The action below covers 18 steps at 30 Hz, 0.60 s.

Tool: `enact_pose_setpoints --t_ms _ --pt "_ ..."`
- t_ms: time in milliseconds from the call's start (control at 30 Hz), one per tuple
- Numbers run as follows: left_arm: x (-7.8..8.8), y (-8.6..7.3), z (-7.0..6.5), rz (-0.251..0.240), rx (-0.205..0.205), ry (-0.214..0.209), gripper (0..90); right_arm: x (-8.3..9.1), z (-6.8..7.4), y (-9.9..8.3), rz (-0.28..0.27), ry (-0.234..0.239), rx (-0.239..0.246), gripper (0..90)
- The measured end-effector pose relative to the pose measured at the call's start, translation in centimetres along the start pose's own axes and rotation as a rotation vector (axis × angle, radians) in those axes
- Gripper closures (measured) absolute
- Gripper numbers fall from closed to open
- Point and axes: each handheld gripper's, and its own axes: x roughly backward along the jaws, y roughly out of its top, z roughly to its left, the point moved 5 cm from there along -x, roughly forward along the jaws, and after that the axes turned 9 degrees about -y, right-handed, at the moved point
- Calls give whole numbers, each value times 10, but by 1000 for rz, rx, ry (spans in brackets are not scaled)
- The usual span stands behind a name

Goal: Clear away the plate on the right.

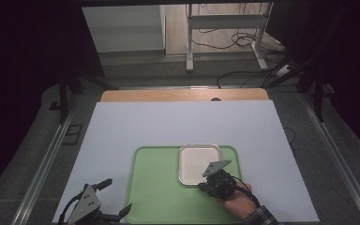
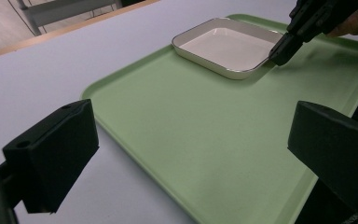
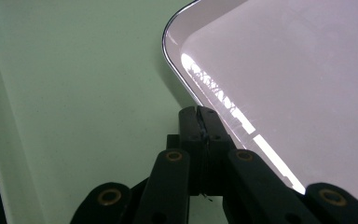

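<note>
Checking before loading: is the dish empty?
Empty: the dish shows only its bare white bottom, seen also in both gripper views.

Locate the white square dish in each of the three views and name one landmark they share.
High view: the white dish lies right of centre, in the far right part of the green tray.
Left gripper view: upper middle, right gripper at its edge.
Right gripper view: upper right.
Shared landmark: the green tray.

A metal stand (image 1: 225, 33) and cables (image 1: 236, 42) occupy the floor beyond.
</note>
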Motion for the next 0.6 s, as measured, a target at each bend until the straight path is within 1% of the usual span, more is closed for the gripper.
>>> enact_pose_setpoints --t_ms 100,300,333,467,600 --pt "0 0 0 -1 1 0 16 0 0 0 1 0 1 887" --pt "0 0 0 -1 1 0 16 2 2 1 -10 -10 12 823" --pt "0 0 0 -1 1 0 16 2 2 1 -10 -10 12 823" --pt "0 0 0 -2 0 0 16 7 1 2 -29 -9 -11 782" --pt "0 0 0 -1 0 0 16 9 0 3 -43 -17 -18 760"
